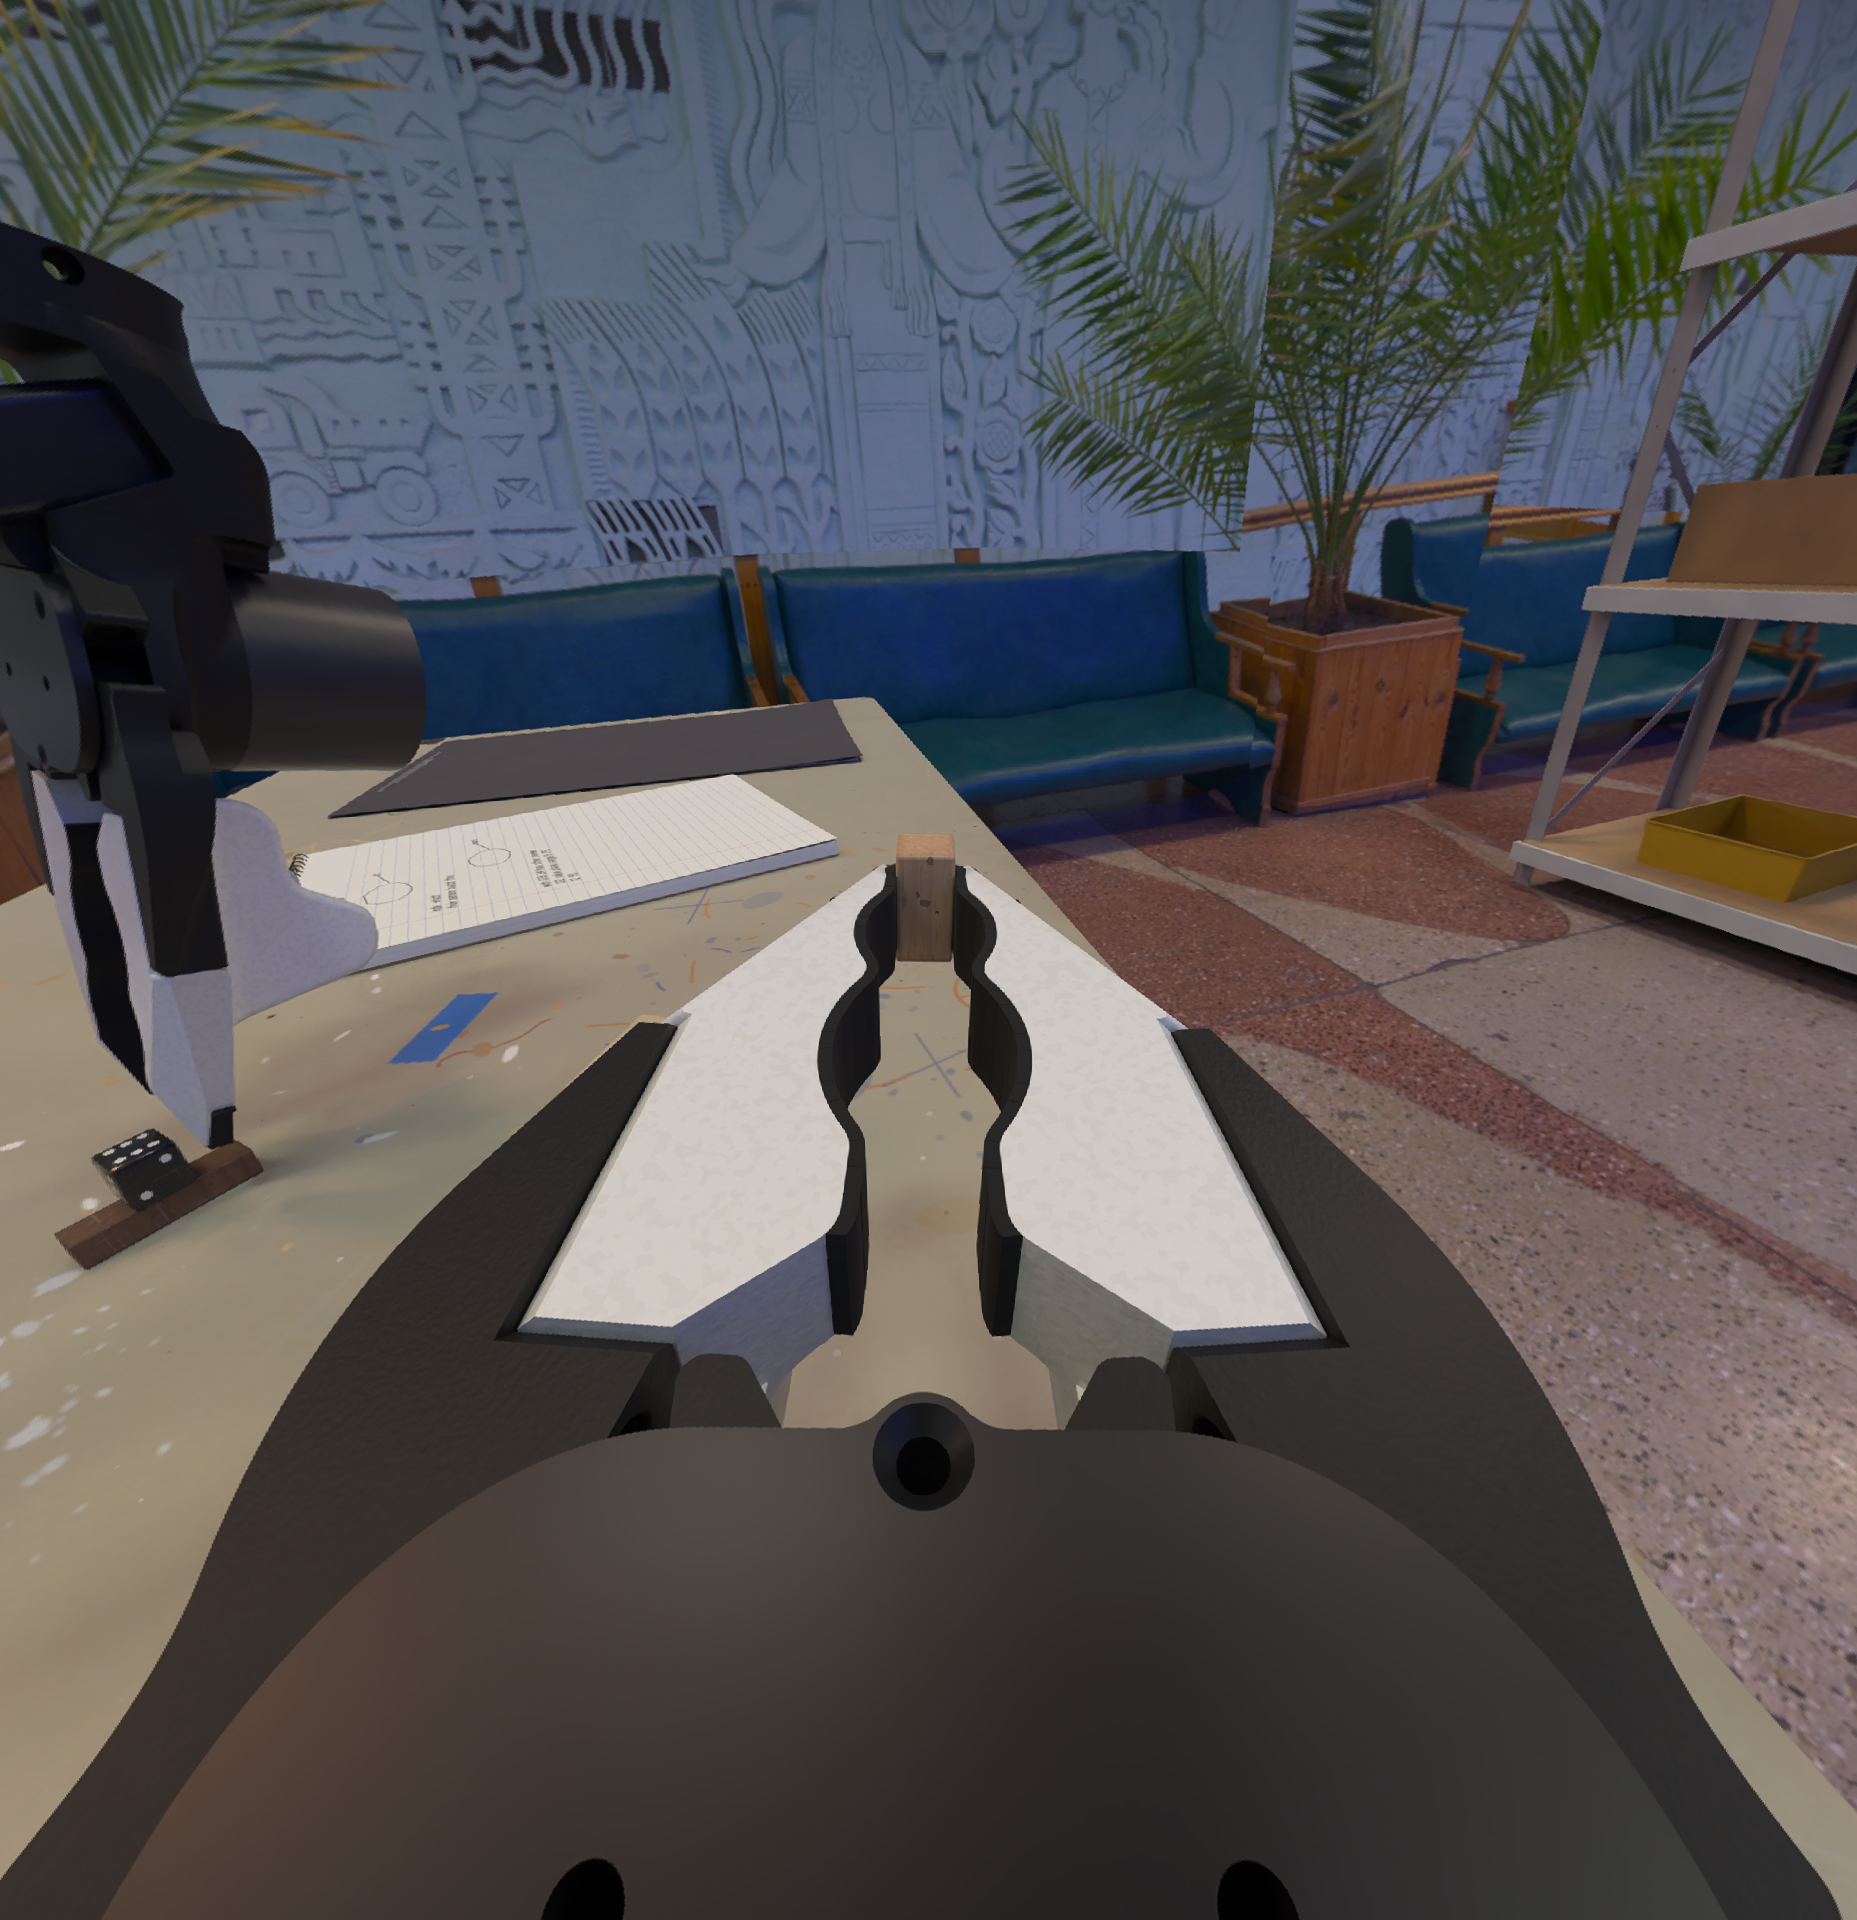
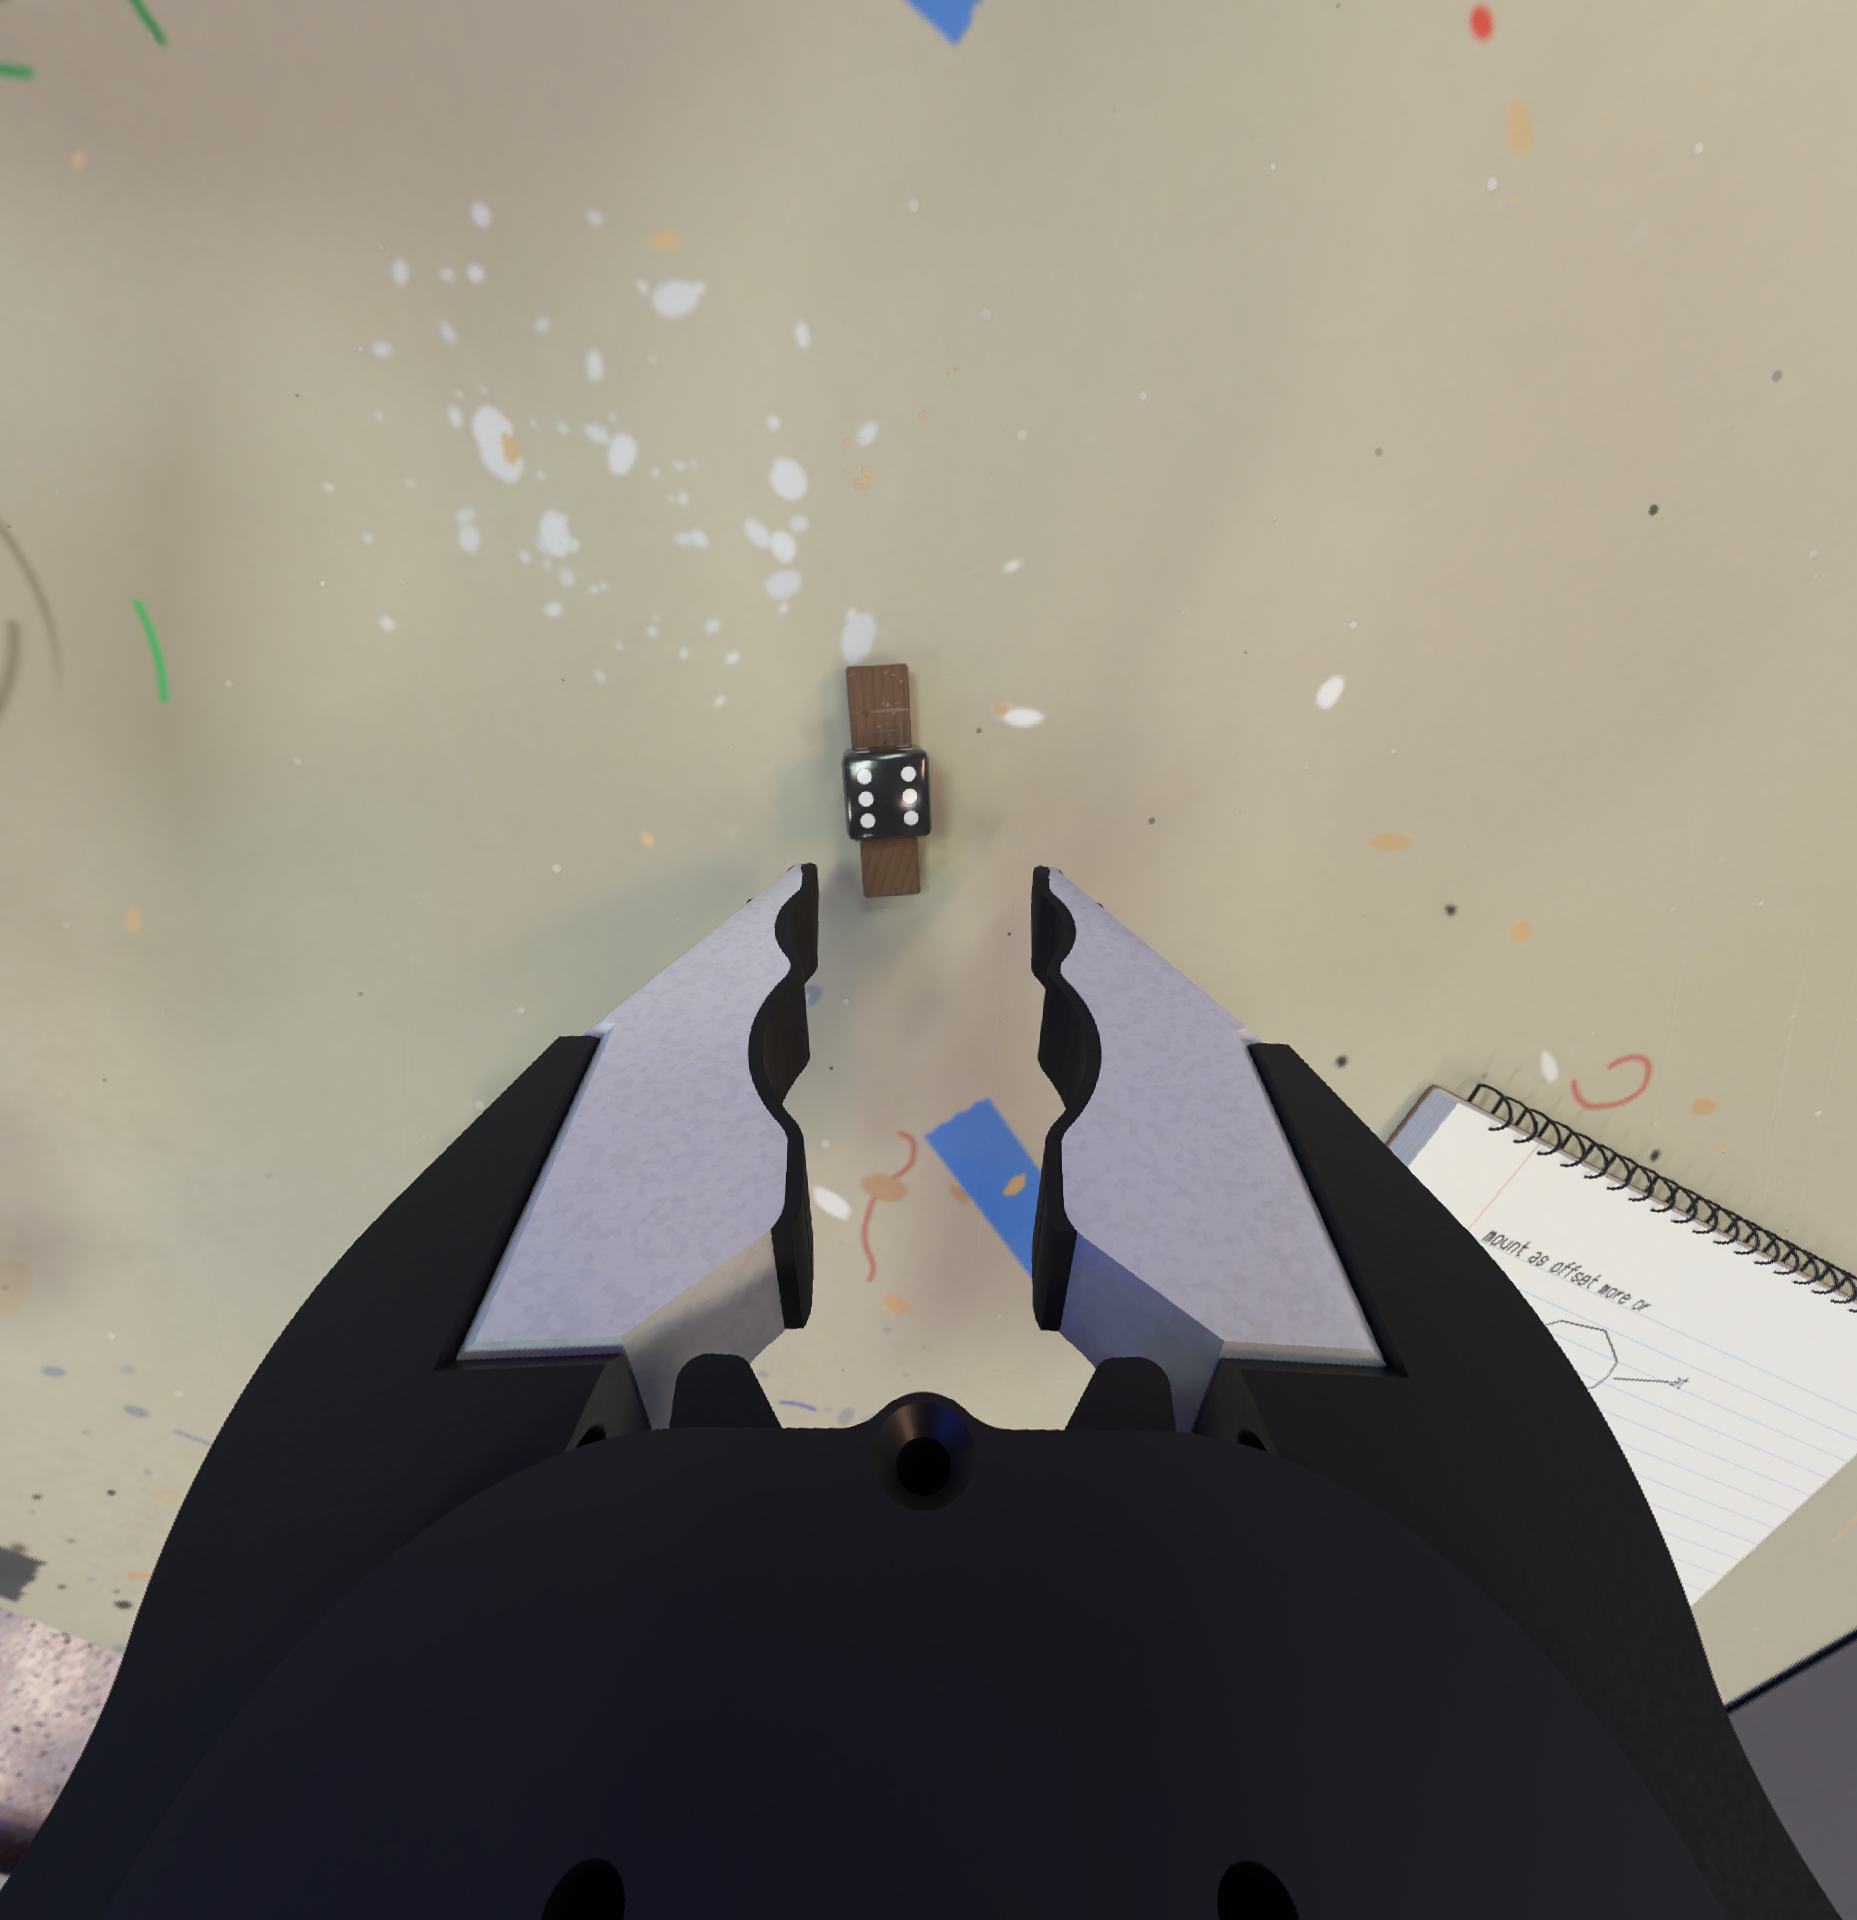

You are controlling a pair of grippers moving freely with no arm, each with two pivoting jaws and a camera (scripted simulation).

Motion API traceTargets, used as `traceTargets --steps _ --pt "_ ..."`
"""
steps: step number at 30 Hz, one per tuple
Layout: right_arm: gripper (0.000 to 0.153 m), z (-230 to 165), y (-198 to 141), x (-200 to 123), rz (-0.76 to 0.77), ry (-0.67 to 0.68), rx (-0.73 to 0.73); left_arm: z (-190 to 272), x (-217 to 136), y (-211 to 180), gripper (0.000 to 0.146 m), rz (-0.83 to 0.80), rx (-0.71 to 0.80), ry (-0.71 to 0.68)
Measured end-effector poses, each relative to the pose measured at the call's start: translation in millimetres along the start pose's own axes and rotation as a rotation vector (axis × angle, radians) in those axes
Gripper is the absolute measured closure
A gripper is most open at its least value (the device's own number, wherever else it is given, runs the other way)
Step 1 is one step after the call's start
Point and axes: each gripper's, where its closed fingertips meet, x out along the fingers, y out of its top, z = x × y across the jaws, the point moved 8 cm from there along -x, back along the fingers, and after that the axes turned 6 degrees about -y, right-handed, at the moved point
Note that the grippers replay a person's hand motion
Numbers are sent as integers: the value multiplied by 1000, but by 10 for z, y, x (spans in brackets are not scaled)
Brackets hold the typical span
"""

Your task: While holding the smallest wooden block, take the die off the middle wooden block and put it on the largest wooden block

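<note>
Two grippers work: my left gripper [image 1: 924, 883] pinches the smallest wooden block [image 1: 924, 896]; my right gripper [image 2: 924, 878], spread, hovers above the black die [image 2: 886, 795] on the middle wooden block [image 2: 880, 707]. I should probably centre on the die before descending.

This looks like a public waiting hall or lobby doubling as a craft workspace. A pale carved relief wall [image 1: 695, 312] rises behind rows of blue padded benches [image 1: 1007, 665], with potted palms in a square wooden planter [image 1: 1360, 707] on a speckled terrazzo floor [image 1: 1526, 1195]. The beige paint-spattered table [image 2: 1319, 520] carries a white spiral-bound notepad [image 2: 1682, 1382], and a metal-framed shelf unit [image 1: 1734, 603] stands beside it.
</note>
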Motion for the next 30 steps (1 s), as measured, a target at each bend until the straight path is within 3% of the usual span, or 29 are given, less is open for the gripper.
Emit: traceTargets --steps 8,16,22,25,30 --pt "122 -5 43 57 20 -11 -1 0 1 2 137 1 -3 -1" --pt "136 -121 85 86 30 -65 -127 0 -2 5 137 2 -3 1" --pt "136 -312 22 -376 304 -225 -366 0 -5 8 137 3 -2 2" --pt "136 -509 -142 -689 443 -193 -467 0 -8 10 137 5 -2 4" --pt "136 -763 -615 -786 364 -48 -438 1 -8 10 137 4 -1 4"
